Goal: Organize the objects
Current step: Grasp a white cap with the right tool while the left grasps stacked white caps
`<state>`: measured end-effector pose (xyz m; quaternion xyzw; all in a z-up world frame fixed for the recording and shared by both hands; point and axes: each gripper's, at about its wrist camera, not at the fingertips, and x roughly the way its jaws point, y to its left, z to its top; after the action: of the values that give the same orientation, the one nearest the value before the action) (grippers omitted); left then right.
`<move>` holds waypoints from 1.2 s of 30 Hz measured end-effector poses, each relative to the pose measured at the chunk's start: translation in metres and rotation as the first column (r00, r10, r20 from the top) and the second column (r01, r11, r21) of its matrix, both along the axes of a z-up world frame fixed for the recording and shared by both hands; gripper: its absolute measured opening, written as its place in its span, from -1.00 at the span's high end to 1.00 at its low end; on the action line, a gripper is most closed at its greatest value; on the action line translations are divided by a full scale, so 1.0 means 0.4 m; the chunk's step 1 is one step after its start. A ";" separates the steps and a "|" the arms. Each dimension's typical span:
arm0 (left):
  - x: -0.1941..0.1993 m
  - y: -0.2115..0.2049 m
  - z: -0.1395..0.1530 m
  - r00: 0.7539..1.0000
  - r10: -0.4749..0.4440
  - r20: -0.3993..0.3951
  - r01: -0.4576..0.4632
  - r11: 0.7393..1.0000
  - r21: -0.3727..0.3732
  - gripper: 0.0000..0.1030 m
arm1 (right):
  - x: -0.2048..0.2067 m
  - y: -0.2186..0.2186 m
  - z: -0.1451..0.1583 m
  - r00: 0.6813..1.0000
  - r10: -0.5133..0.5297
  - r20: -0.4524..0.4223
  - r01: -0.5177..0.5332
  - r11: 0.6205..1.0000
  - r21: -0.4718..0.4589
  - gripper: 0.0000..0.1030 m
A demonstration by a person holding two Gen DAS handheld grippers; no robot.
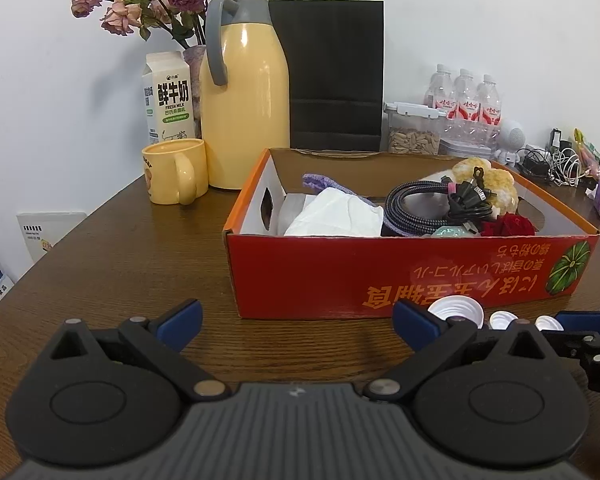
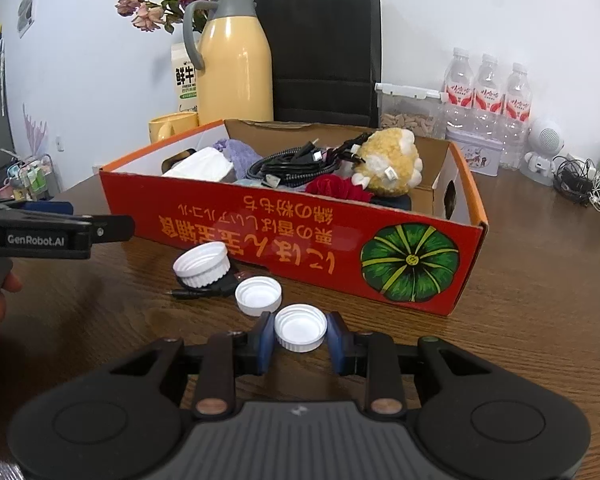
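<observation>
A red cardboard box (image 1: 380, 276) (image 2: 284, 232) stands on the wooden table and holds tissues, a black cable, a plush toy and a red rose. Three white bottle caps lie in front of it. My right gripper (image 2: 301, 334) is shut on the nearest white cap (image 2: 300, 330), low over the table. A second cap (image 2: 258, 295) and a larger cap (image 2: 202, 264) lie just beyond, the larger one on a small black cable. My left gripper (image 1: 298, 322) is open and empty, left of the caps (image 1: 458, 311).
A yellow thermos (image 1: 244, 92), yellow mug (image 1: 174, 176), milk carton (image 1: 168, 92), dried flowers and black paper bag (image 1: 336, 76) stand behind the box. Water bottles (image 2: 488, 92), a seed container, a tin, a small white robot figure and tangled cables sit at the back right.
</observation>
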<state>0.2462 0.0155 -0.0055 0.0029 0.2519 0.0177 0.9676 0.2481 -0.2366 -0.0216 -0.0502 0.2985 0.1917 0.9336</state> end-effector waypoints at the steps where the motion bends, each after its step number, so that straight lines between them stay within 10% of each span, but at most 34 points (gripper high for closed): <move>1: 0.000 0.000 0.000 1.000 0.000 0.000 0.000 1.000 -0.001 -1.00 | -0.001 -0.001 0.001 1.000 -0.002 0.005 0.002 1.000 0.001 0.47; 32: 0.058 -0.145 -0.027 0.985 -0.162 -0.062 0.158 0.985 -0.064 -1.00 | -0.029 -0.035 0.042 0.988 -0.082 0.127 0.077 0.996 0.043 0.47; 36: 0.063 -0.156 -0.031 0.982 -0.176 -0.072 0.171 0.983 -0.068 -0.77 | -0.032 -0.034 0.044 0.988 -0.078 0.131 0.073 0.996 0.044 0.47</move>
<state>0.2716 -0.0469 -0.0177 -0.0044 0.2886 -0.0746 0.9545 0.2354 -0.2501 -0.0041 -0.0330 0.2339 0.1582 0.9587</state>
